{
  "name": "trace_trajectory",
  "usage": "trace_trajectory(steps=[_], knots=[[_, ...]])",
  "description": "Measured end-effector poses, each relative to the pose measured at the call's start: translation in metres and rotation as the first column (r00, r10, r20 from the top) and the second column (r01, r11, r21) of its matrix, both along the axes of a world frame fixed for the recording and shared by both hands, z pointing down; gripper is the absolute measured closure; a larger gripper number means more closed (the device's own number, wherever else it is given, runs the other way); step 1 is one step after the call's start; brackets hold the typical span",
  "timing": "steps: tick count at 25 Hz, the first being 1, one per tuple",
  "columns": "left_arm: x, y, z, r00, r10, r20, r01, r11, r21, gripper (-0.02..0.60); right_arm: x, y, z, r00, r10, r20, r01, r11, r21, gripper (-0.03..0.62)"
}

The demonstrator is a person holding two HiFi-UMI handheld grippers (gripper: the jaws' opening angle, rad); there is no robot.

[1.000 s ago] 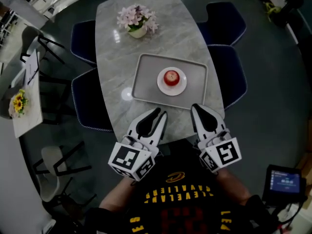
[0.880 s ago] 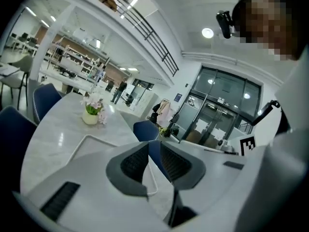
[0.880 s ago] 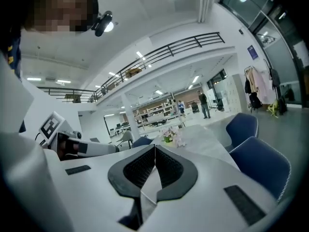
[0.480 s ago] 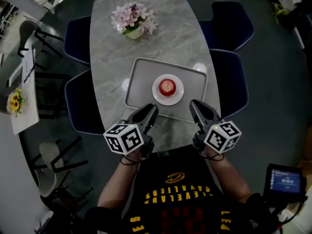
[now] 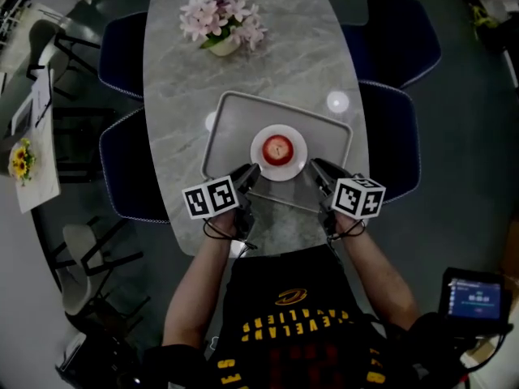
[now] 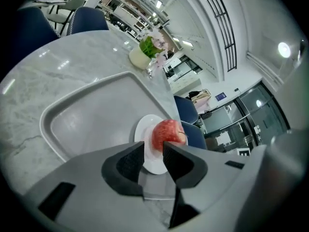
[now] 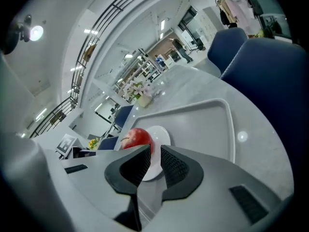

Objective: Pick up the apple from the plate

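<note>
A red apple (image 5: 278,147) sits on a small white plate (image 5: 295,162) in the middle of a grey tray (image 5: 235,128) on the marble table. My left gripper (image 5: 251,171) is over the tray's near edge, just left of the plate. Only a narrow slit shows between its jaws, and nothing is in it. My right gripper (image 5: 315,166) mirrors it at the plate's right, its jaws almost touching and empty. In the left gripper view the apple (image 6: 166,132) shows just past the gripper (image 6: 153,151). In the right gripper view the apple (image 7: 136,137) lies left of the gripper (image 7: 155,153).
A pot of pink flowers (image 5: 220,24) stands at the table's far end. Dark blue chairs flank the table on the left (image 5: 122,160) and right (image 5: 401,136). A side table with yellow flowers (image 5: 20,160) is far left, and a small screen (image 5: 474,298) is at the bottom right.
Both grippers have moved forward from the table's near edge to the tray's near rim, closing in on the plate from either side. The apple has stayed on the plate.
</note>
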State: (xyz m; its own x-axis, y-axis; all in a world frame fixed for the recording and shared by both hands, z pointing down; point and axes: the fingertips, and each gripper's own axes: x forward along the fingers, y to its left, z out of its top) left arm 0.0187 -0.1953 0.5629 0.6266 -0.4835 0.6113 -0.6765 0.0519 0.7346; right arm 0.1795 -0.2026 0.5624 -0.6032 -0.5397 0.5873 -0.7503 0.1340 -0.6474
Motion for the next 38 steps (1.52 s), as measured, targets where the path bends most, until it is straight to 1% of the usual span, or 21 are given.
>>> trace_trajectory(steps=[4,6,9,12,14,18,22,24,26,30,34,38], knots=[[-0.002,0.002,0.018,0.999,-0.050,-0.016,0.049,0.995,-0.085,0.474,-0.009,0.001,0.020,1.000,0.007,0.004,-0.006,0.997,-0.078,0.534],[-0.004,0.001,0.029,0.998,-0.071,0.001,0.070,0.990,-0.122,0.474,-0.010,-0.001,0.031,1.000,0.012,0.005,-0.011,0.994,-0.110,0.534],[-0.005,-0.005,0.043,0.996,-0.081,0.035,0.085,0.985,-0.151,0.474,-0.008,-0.009,0.044,1.000,0.027,0.005,-0.026,0.990,-0.138,0.534],[-0.004,-0.013,0.051,0.995,-0.094,0.041,0.100,0.981,-0.168,0.474,-0.008,-0.015,0.056,0.999,0.031,0.009,-0.029,0.986,-0.165,0.534],[-0.003,-0.014,0.053,0.994,-0.093,0.049,0.101,0.977,-0.186,0.474,-0.010,-0.015,0.058,1.000,0.028,0.011,-0.026,0.983,-0.181,0.534],[-0.001,-0.015,0.054,0.996,-0.062,0.068,0.076,0.972,-0.222,0.474,-0.012,-0.016,0.058,0.999,0.034,0.015,-0.030,0.980,-0.195,0.534],[0.000,-0.014,0.052,0.996,-0.056,0.071,0.071,0.970,-0.233,0.476,-0.010,-0.015,0.054,0.999,0.036,0.026,-0.030,0.979,-0.201,0.534],[-0.001,-0.011,0.050,0.995,-0.065,0.075,0.081,0.969,-0.235,0.502,-0.010,-0.013,0.051,0.999,0.031,0.028,-0.024,0.979,-0.204,0.534],[-0.002,-0.007,0.048,0.995,-0.068,0.078,0.085,0.968,-0.237,0.511,-0.012,-0.009,0.048,0.999,0.021,0.031,-0.014,0.978,-0.207,0.534],[0.003,-0.007,0.049,0.997,-0.051,0.063,0.065,0.968,-0.242,0.535,-0.015,-0.008,0.049,1.000,0.001,0.030,0.006,0.976,-0.216,0.536],[0.006,-0.011,0.051,0.997,-0.046,0.060,0.059,0.968,-0.243,0.535,-0.014,-0.012,0.052,0.998,0.029,0.055,-0.015,0.972,-0.233,0.543],[0.006,-0.007,0.049,0.997,-0.049,0.053,0.061,0.968,-0.243,0.537,-0.014,-0.009,0.051,0.998,0.039,0.058,-0.024,0.971,-0.237,0.546]])
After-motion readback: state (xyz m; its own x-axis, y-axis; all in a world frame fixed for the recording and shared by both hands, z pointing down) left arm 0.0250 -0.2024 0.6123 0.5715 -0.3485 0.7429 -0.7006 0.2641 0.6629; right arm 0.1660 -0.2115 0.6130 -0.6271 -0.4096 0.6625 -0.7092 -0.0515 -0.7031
